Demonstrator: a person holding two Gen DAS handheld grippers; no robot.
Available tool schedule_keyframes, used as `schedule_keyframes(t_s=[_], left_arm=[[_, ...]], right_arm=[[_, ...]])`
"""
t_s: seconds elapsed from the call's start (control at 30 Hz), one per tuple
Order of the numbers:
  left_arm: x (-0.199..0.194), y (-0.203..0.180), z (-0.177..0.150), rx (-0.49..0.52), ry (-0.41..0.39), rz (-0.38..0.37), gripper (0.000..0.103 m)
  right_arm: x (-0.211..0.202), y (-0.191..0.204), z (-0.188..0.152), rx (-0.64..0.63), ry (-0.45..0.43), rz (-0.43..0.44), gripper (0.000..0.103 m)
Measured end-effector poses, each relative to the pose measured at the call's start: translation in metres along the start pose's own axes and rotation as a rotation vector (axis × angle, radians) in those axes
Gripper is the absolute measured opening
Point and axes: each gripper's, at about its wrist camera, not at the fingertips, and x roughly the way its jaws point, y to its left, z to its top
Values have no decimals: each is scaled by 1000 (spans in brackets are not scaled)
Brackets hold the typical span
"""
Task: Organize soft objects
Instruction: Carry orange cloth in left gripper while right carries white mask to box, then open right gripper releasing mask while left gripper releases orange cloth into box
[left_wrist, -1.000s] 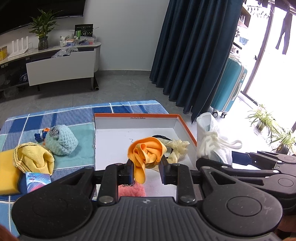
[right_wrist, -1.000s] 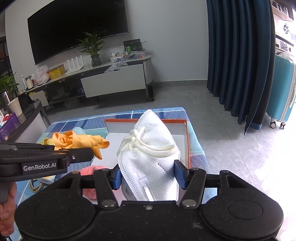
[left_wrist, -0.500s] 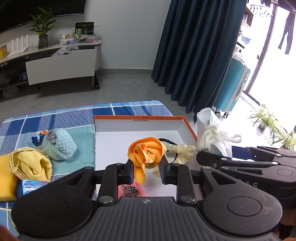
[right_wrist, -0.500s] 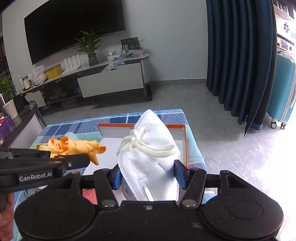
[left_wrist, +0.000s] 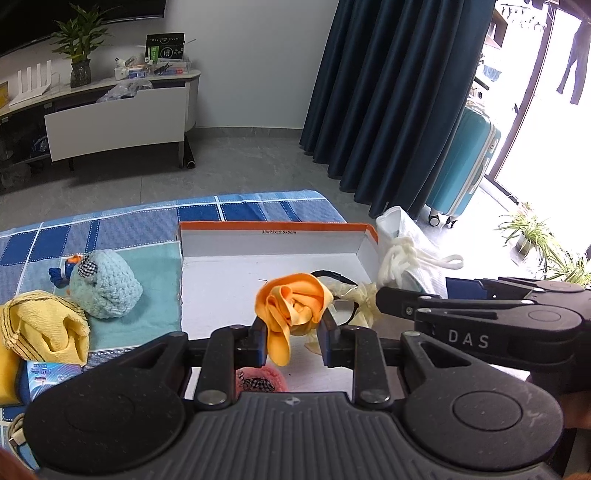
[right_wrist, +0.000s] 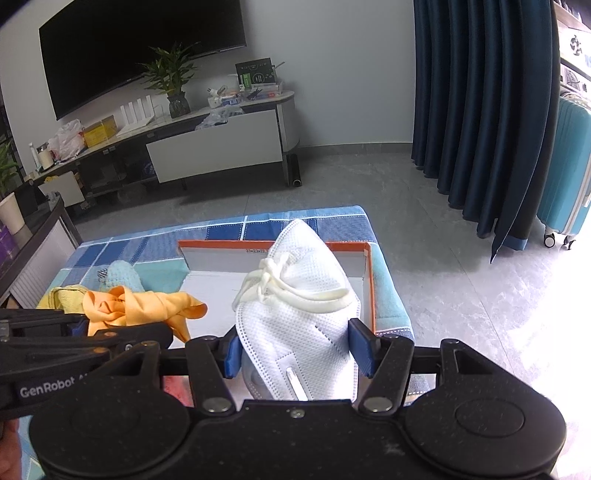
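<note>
Grippers both tilt down over the box, side by side: the left gripper pinches a bunched orange cloth, its folds soft and ribbon-like, one tail hanging below the pads; the right gripper clamps a white cup-shaped mask with a dimpled weave and thick cream straps knotted on top, its blue pads pressed against both sides. Below them sits a shallow white cardboard box with an orange rim, on a blue checked cloth. Inside it lie a crumpled cream glove, a dark band and something pink and fuzzy. Left of the box rest a pale-blue crocheted toy and a folded yellow towel
</note>
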Motion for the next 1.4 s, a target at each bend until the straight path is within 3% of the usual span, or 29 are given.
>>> schedule_keyframes(t_s=[0.37, 0.53, 0.83, 0.93, 0.97, 1.1, 1.4], left_arm=[[14, 2, 2, 1, 20, -4, 27], [18, 2, 1, 8, 32, -14, 27], [23, -6, -5, 20, 63, -52, 28], [24, -12, -9, 37, 79, -89, 35], [24, -14, -10, 38, 79, -88, 44], [19, -17, -13, 45, 77, -89, 66], [-7, -8, -11, 9, 48, 11, 78]], right_arm=[[31, -6, 11, 11, 43, -19, 73], [33, -10, 16, 41, 20, -4, 78], [12, -15, 18, 78, -53, 25, 79], [1, -12, 18, 79, -79, 27, 79], [-2, -12, 18, 78, -83, 28, 79], [-13, -8, 18, 65, -99, 25, 79], [-37, 4, 11, 54, -122, 31, 79]])
